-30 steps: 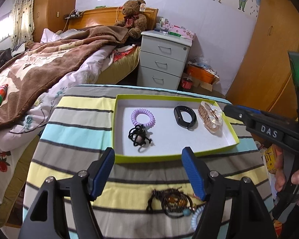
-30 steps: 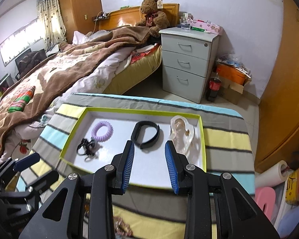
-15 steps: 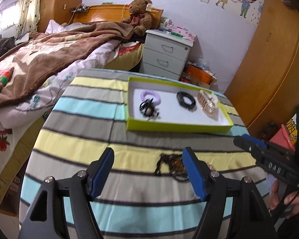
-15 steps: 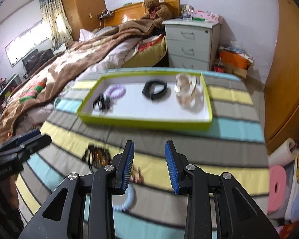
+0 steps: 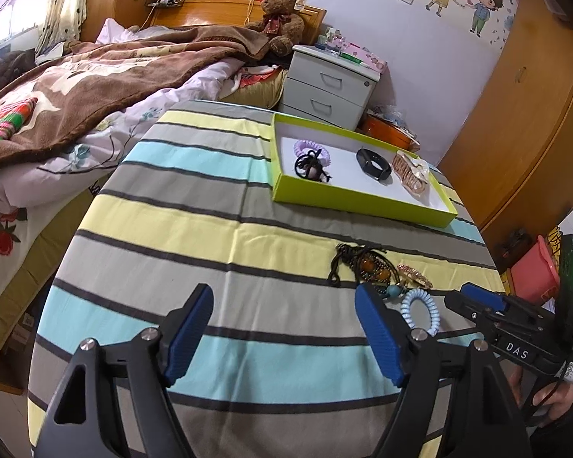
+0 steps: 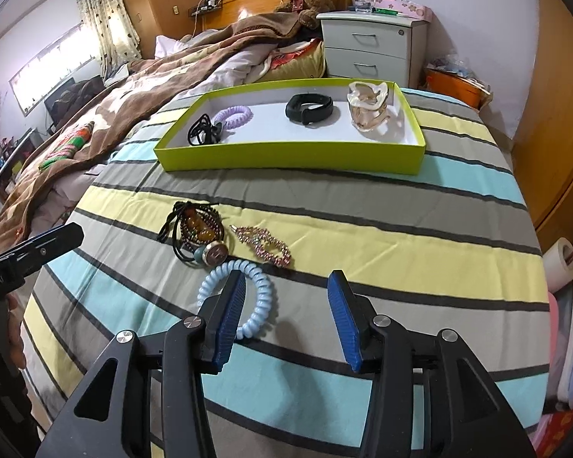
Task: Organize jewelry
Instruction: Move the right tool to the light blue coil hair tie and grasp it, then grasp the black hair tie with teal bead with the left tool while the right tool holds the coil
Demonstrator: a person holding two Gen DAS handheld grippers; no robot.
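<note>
Roughly half done, judging by the layout. Already in the green tray (image 6: 290, 158), from left to right: black hair tie (image 6: 202, 133), purple coil band (image 6: 233, 115), black wristband (image 6: 308, 107), clear hair claw (image 6: 370, 108). Left on the striped cloth (image 6: 363, 206), near the front edge: dark beaded bracelet bundle (image 6: 196, 231), pink rhinestone clip (image 6: 263, 246), pale blue coil band (image 6: 236, 299). Left gripper (image 5: 284, 330) spread wide, holding nothing, above bare cloth. Right gripper (image 6: 284, 318) also released and empty, its left finger just over the blue coil. Nothing blocking the way to the tray; bed (image 6: 141, 72) and nightstand (image 6: 374, 47) well behind.
</note>
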